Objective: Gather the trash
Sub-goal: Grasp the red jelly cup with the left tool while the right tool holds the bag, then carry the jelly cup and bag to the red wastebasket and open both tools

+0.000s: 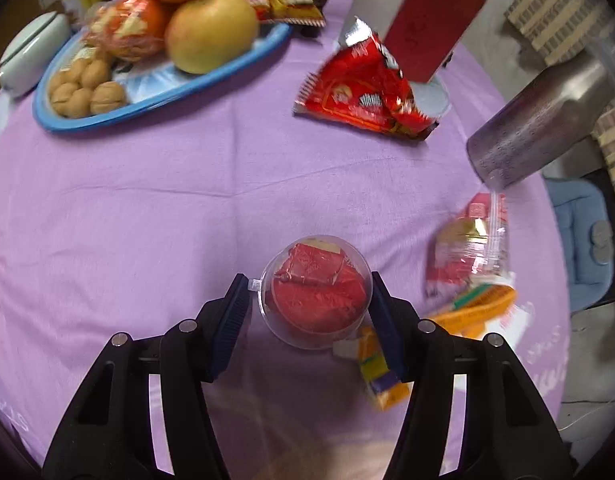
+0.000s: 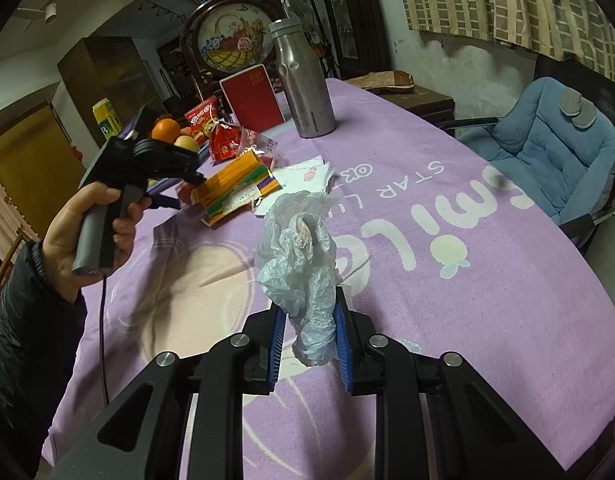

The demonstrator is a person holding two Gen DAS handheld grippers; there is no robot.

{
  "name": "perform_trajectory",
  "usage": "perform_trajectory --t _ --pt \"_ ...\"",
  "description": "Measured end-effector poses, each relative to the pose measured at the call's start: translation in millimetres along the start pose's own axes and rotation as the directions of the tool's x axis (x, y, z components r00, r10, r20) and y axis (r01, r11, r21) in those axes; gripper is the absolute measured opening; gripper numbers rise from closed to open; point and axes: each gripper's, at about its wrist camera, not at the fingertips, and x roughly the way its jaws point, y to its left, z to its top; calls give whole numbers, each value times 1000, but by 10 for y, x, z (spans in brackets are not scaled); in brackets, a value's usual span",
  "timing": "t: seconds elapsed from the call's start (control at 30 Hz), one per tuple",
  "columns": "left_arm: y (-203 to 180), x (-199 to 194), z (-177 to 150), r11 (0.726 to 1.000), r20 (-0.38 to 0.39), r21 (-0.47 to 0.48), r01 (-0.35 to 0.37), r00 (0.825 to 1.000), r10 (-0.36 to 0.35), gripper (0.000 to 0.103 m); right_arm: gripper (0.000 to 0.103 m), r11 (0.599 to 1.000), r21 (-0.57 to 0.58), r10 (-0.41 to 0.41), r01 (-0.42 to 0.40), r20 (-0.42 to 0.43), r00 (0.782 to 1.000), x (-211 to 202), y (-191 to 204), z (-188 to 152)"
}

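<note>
My left gripper (image 1: 309,290) is shut on a clear plastic ball (image 1: 315,294) with red foil wrappers inside, just above the purple tablecloth (image 1: 147,208). An orange box (image 1: 377,364) lies under its right finger. A clear wrapper (image 1: 469,250) and a red snack bag (image 1: 363,88) lie on the cloth. My right gripper (image 2: 309,320) is shut on a crumpled grey plastic bag (image 2: 299,256), held upright above the cloth. The left gripper (image 2: 155,160) shows in the right wrist view, near the orange box (image 2: 235,188) and white paper (image 2: 307,178).
A blue fruit plate (image 1: 103,120) with walnuts, an apple and oranges stands at the back left. A steel bottle (image 2: 303,80) and a red box (image 2: 253,96) stand at the far side. A blue padded chair (image 2: 547,140) is right of the table.
</note>
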Motion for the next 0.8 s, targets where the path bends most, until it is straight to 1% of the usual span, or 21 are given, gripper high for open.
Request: perform_trajectory --t 0.13,0.27,0.33,0.4,0.53,0.67,0.73,0.8 --pt "93 -334 -131 1000 54 10 20 998 -20 59 24 1000 1 2 -2 19 1000 -123 34 -37" --pt "39 -696 -378 998 108 57 36 993 -42 59 24 1000 -1 1 -1 42 999 -254 61 -88" --pt "17 -844 -484 996 131 82 45 990 -56 59 23 1000 -6 -22 23 60 998 -329 69 -133" --pt "-86 -946 -620 990 140 120 67 987 -84 59 23 999 -7 -35 36 68 997 -390 68 -175" --pt "-346 -1159 -1059 967 139 236 99 981 -134 59 23 999 -1 -53 54 67 996 -501 22 -274" --pt "-566 -1237 -1468 937 120 320 142 975 -189 59 23 996 20 -92 91 56 994 -546 -64 -358" --pt "-691 -1259 -1727 918 105 364 154 973 -205 59 23 993 25 -117 115 57 992 -576 -109 -415" --pt "-790 -1259 -1912 904 93 396 161 972 -214 59 23 989 30 -143 142 60 988 -626 -185 -486"
